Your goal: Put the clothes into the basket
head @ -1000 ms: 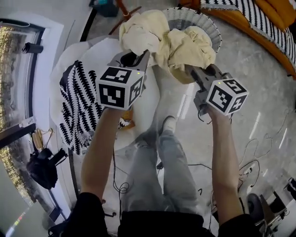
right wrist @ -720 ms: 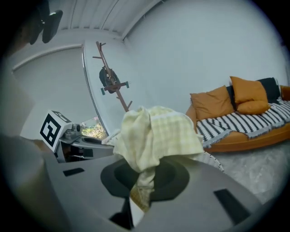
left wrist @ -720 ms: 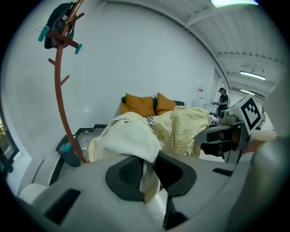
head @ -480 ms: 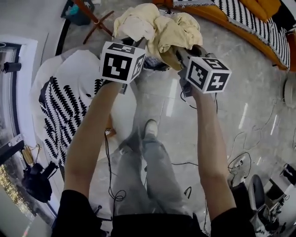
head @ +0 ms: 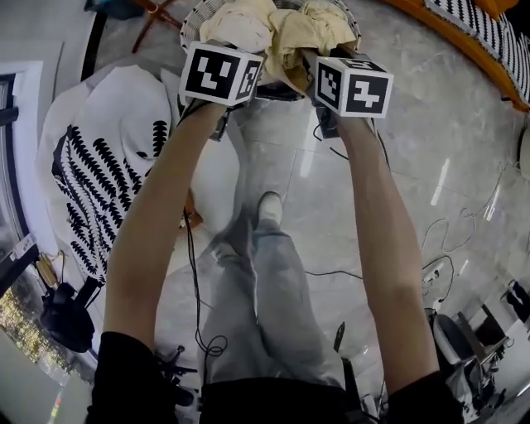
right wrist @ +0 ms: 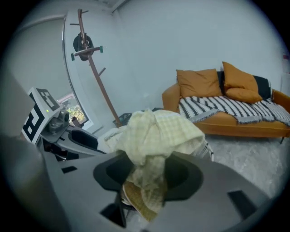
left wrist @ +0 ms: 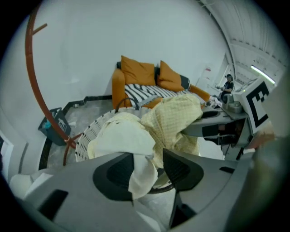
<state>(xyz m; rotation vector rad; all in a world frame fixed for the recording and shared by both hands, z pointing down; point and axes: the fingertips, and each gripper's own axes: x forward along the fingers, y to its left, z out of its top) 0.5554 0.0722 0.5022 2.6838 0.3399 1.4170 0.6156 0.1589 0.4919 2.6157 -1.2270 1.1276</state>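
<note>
Both grippers hang over the white wicker basket (head: 191, 26), whose rim also shows in the left gripper view (left wrist: 87, 134). My left gripper (left wrist: 154, 170) has just been opening: a cream cloth (left wrist: 120, 136) hangs off its left pad, with a gap to the right pad. My right gripper (right wrist: 147, 174) has also been opening, but the yellow checked cloth (right wrist: 156, 133) still fills the space between its pads. In the head view the cream cloth (head: 240, 21) and the yellow cloth (head: 313, 25) lie bunched over the basket, beyond the marker cubes (head: 222, 73).
An orange sofa (right wrist: 217, 104) with a striped throw stands behind the basket. A wooden coat stand (right wrist: 97, 72) is to its left. A white beanbag with a fern-print cloth (head: 99, 174) lies on the floor at left. Cables (head: 199, 331) trail beside the person's legs.
Both grippers have carried the cloths forward and down until they are over the basket. The basket, partly covered before, now sits right under the bundle.
</note>
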